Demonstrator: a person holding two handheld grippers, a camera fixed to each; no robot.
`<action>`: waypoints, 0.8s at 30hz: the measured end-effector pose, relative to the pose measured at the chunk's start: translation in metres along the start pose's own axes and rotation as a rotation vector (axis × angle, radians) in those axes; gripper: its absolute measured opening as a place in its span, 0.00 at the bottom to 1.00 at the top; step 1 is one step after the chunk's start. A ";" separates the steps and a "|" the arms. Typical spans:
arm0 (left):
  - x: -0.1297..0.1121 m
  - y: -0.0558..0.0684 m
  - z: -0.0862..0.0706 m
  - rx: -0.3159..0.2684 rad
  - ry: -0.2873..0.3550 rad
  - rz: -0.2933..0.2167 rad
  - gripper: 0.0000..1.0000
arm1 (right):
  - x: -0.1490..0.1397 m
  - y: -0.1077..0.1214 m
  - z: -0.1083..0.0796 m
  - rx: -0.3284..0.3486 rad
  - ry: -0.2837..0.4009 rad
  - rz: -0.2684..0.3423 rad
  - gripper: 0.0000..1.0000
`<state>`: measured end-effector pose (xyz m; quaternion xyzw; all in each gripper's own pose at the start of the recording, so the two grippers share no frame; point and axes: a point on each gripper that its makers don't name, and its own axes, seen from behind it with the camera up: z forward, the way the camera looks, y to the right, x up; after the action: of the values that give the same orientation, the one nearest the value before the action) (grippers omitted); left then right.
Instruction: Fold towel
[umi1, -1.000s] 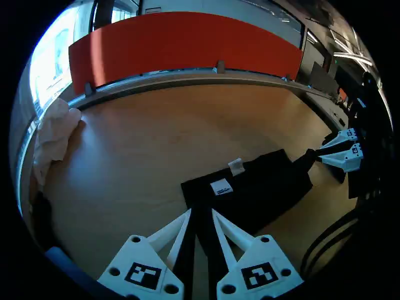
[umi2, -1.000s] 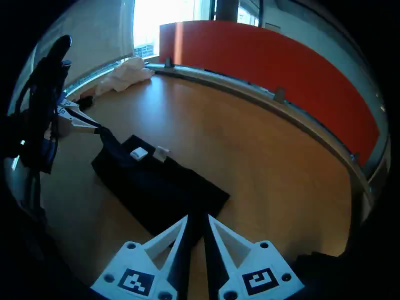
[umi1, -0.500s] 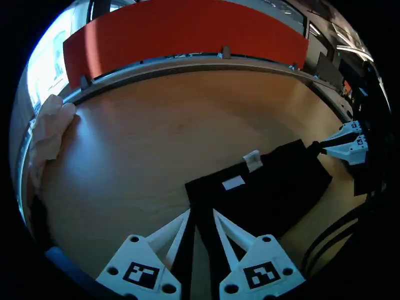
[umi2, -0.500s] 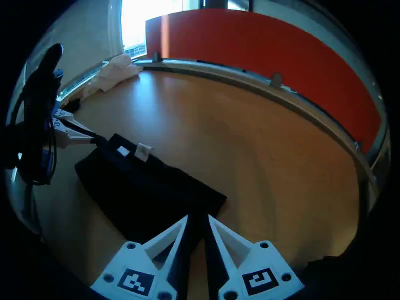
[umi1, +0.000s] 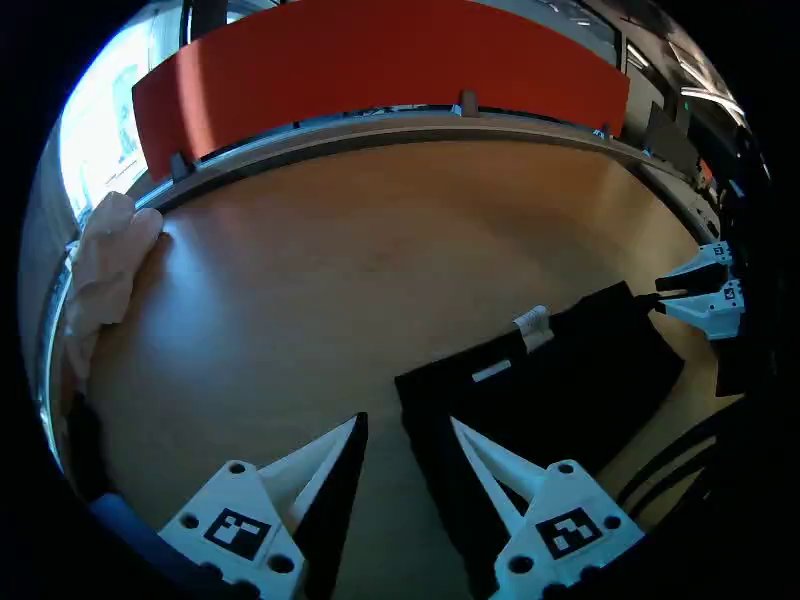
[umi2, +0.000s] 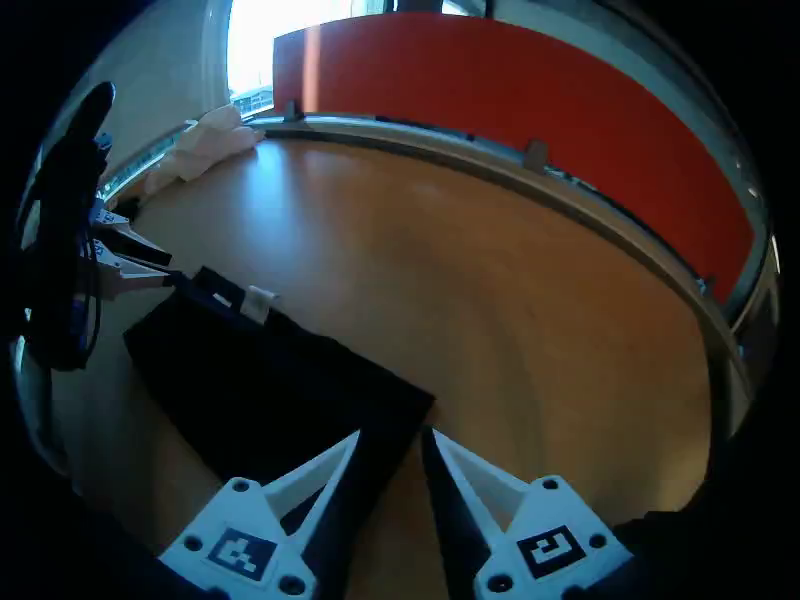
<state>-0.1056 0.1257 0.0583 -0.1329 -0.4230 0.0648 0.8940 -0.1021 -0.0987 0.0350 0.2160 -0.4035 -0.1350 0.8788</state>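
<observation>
Here, a black towel (umi2: 260, 370) lies flat on the wooden table (umi1: 330, 260), already folded into a long dark rectangle, on the side of the table nearest to the 2 grippers. 2 small white tags (umi1: 533, 325) stick out along its far edge, close to one end.

The left gripper (umi1: 406, 420) has its 2 white fingers spread wide apart. One corner of the towel lies on the table between their tips, and neither finger presses on it. In the right gripper view this gripper is seen far off at the other end of the towel, also with the fingers parted, and its tips are just beside the corner with the tags. What holds it there is too dark for me to make out.

The right gripper (umi2: 392, 434) is parted too, but with a narrower gap. The opposite corner of the towel ends right at its fingertips. I cannot tell if the tips touch the cloth, but they do not pinch it.

Behind the table runs a red partition (umi1: 380, 70). A heap of pale cloth (umi1: 105, 260) rests at the far edge of the table, well apart from the towel, under a bright window (umi2: 270, 40).
</observation>
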 end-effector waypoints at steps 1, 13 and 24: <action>0.001 -0.001 -0.001 0.003 0.003 -0.002 0.59 | 0.001 0.001 0.000 -0.005 0.006 -0.001 0.52; 0.000 -0.013 -0.009 0.039 0.014 -0.020 0.92 | 0.007 0.005 -0.009 -0.028 0.033 -0.027 0.94; -0.013 -0.010 -0.024 0.034 0.011 -0.029 0.92 | -0.009 -0.006 -0.026 -0.014 0.028 -0.029 0.95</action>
<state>-0.0957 0.1093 0.0371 -0.1121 -0.4190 0.0584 0.8991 -0.0881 -0.0929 0.0113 0.2175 -0.3870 -0.1476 0.8838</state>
